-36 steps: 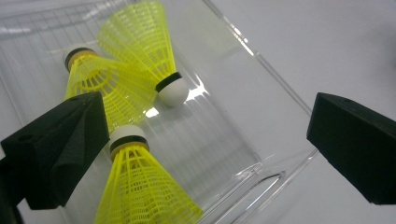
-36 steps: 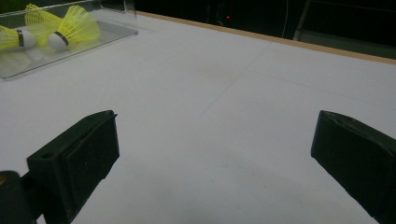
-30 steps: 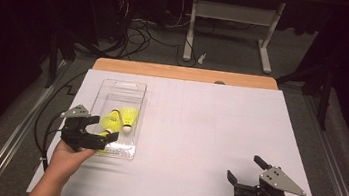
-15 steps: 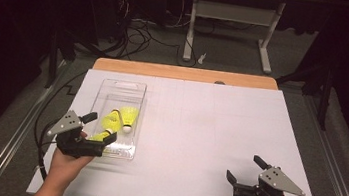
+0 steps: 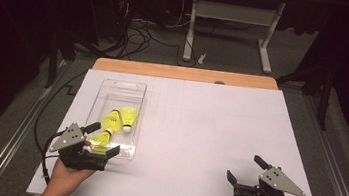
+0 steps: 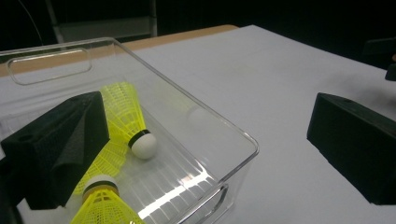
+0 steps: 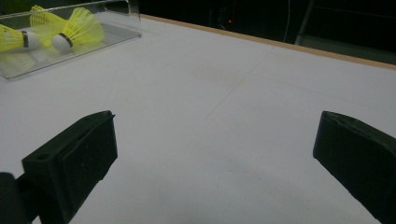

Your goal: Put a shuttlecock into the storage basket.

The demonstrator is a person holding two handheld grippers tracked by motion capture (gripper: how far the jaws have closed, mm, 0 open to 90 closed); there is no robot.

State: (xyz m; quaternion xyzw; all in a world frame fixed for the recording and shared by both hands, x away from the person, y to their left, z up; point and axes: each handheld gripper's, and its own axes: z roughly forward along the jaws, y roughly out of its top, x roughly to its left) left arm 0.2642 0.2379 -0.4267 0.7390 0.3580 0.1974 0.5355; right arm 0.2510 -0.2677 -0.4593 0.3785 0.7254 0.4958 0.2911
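Note:
A clear plastic tray (image 5: 119,83) lies on the left of the white table and holds three yellow shuttlecocks (image 5: 130,116) with white corks. My left gripper (image 5: 102,139) is open at the tray's near right corner. In the left gripper view (image 6: 205,121), one jaw is inside the tray beside a shuttlecock (image 6: 126,116) and the other is outside over the table, with the tray's rim (image 6: 219,116) between them. My right gripper (image 5: 246,169) hangs open low over bare table at the near right, holding nothing (image 7: 215,126). The tray (image 7: 28,65) is far off in the right gripper view.
The white sheet (image 5: 208,132) covers most of the table, with a wooden strip (image 5: 185,73) showing at the far edge. Beyond the table are cables (image 5: 135,30) and a desk frame (image 5: 233,14) on a dark floor.
My left gripper has drawn back toward the person, from over the tray to its near corner. The right gripper has stayed put.

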